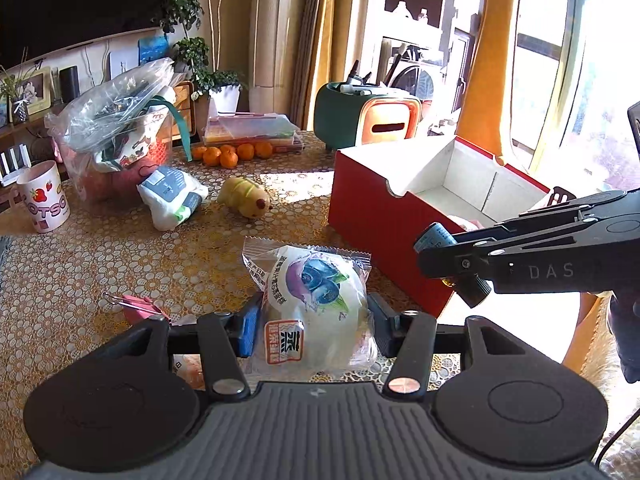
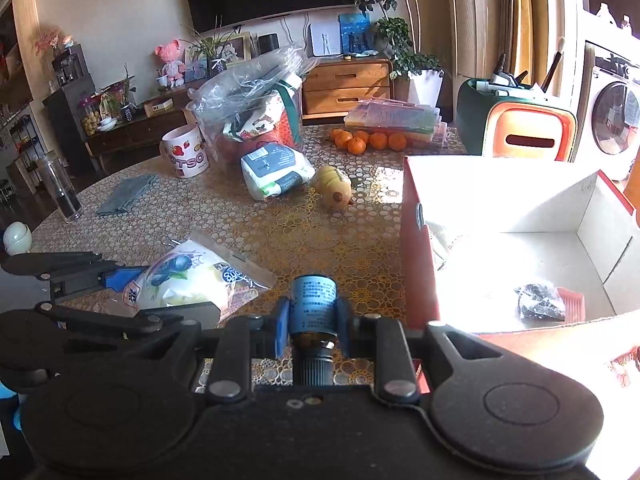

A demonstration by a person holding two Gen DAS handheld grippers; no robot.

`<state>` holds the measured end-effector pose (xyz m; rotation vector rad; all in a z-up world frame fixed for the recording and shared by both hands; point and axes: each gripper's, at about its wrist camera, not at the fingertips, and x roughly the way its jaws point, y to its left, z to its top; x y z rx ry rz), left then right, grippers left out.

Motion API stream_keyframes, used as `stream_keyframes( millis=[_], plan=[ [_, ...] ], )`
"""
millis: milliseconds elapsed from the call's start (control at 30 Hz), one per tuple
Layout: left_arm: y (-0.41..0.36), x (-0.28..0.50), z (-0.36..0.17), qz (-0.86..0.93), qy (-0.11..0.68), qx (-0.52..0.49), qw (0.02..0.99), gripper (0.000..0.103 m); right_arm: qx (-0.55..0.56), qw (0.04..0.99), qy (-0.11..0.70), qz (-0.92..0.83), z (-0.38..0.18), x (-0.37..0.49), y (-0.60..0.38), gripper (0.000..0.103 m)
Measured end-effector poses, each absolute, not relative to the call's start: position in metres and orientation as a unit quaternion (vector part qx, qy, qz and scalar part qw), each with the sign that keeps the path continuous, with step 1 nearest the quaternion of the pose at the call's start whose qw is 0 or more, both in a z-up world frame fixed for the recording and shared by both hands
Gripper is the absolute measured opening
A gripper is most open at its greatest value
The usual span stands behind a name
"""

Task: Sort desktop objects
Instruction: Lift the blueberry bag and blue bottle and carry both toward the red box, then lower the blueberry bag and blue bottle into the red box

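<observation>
Item: clear-wrapped white bun printed with blueberries (image 1: 316,308), held off the patterned yellow tabletop (image 1: 100,264) in the left gripper (image 1: 314,322), jaws partly open and pressed on both flanks. Likely light, soft, crinkly and slippery; grip mid-body, gently.

Item: small blue-labelled bottle with dark ribbed cap (image 2: 313,312), clamped in the right gripper (image 2: 312,334), jaws nearly shut. Probably rigid, light.

Destination, presumably: red cardboard box with white interior (image 2: 416,264), just beside.
</observation>
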<state>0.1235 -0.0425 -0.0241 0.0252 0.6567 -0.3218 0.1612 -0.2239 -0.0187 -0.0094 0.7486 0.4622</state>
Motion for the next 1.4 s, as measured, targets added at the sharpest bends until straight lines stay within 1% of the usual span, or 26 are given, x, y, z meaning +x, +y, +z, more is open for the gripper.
stream_keyframes(
  millis=[433,867,1067,1400],
  plan=[
    [-0.098,0.120,0.001,-0.208,0.299,0.027,0.931,0.053,0.011,0.923,0.330,0.198,0.010,0.149,-0.277,0.023],
    [-0.163,0.151,0.014,-0.251,0.289,0.056,0.922,0.053,0.025,0.935,0.320,0.148,0.015,0.170,-0.336,0.023],
    [-0.191,0.176,0.010,-0.259,0.296,0.071,0.917,0.053,0.034,0.934,0.328,0.137,0.013,0.192,-0.359,0.023],
    [-0.215,0.227,0.001,-0.258,0.336,0.084,0.902,0.053,0.052,0.930,0.347,0.111,-0.001,0.238,-0.387,0.023]
  ],
)
